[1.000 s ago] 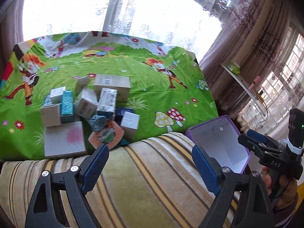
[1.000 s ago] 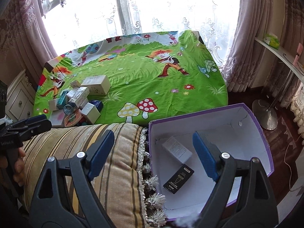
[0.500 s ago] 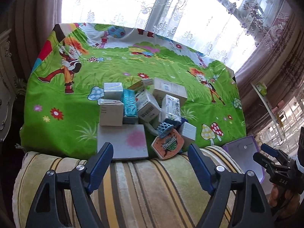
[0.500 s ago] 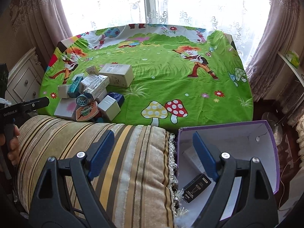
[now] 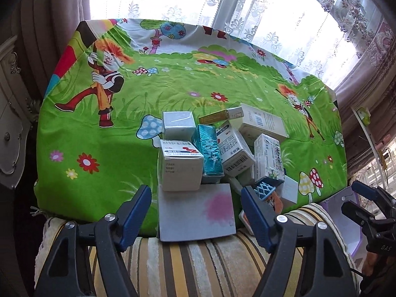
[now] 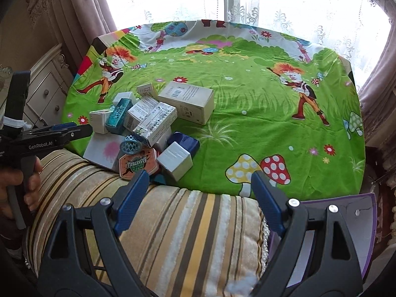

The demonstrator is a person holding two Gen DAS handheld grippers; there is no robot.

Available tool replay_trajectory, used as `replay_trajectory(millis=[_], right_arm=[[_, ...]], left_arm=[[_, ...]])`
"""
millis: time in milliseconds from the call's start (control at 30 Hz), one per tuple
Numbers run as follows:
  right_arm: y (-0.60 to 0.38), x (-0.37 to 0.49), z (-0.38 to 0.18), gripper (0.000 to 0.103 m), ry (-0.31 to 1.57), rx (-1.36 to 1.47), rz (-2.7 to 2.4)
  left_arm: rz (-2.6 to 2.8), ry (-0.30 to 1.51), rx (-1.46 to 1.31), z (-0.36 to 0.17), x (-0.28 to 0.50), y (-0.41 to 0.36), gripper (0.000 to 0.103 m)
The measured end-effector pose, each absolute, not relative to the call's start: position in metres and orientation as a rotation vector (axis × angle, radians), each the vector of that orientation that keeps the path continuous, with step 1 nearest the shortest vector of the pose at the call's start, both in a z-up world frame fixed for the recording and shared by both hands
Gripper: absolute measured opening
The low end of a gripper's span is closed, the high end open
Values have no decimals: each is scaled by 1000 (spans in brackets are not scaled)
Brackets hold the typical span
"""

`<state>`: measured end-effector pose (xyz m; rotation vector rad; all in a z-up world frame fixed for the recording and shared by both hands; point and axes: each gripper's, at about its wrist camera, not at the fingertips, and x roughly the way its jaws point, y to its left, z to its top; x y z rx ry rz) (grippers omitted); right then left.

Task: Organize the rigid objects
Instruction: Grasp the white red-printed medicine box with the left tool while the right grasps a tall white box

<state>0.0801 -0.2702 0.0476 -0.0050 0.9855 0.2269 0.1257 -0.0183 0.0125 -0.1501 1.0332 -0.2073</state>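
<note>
Boxes pile point(image 5: 217, 146) crowds the green cartoon-print surface's point(image 6: 247, 113) near edge, tons of free space rightward; right view alone shows the purple box point(image 6: 368, 212), left gripper point(image 5: 196, 206) jaws just narrowing, right gripper point(image 6: 199, 191) wide, both empty.

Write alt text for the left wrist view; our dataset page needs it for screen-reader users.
An open, empty left hand-held gripper hangs over a striped cushion, its jaws having just been closing, pointing at a pile of small boxes on a green cartoon tablecloth. A flat grey box lies nearest. The right hand-held gripper shows at the right edge.
</note>
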Motion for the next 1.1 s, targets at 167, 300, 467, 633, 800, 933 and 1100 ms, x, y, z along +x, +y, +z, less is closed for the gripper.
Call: replay_trajectory(millis=[167,300,467,633,800,933,1100], right_arm=[[-249,108,44,87,1017,15,235],[-232,130,40,87,1037,52,242],[-219,153,31,87,1084,144,237],[-206,171,17,87,1113,167,205],[-195,177,2,75,1141,123,198],[-196,178,-9,57,1172,130,202],[-196,176,-12,37,1164,121,212]], left_arm=[[-178,1054,-158,5,145,-16,72],[-155,1059,-167,-1,156,-14,72],[-147,1071,-187,-11,165,-12,67],[-153,1070,-204,-14,167,-10,55],[-147,1061,-217,-14,165,-5,46],[-155,1049,-232,-13,161,-2,46],[-142,1022,-248,-10,155,2,45]])
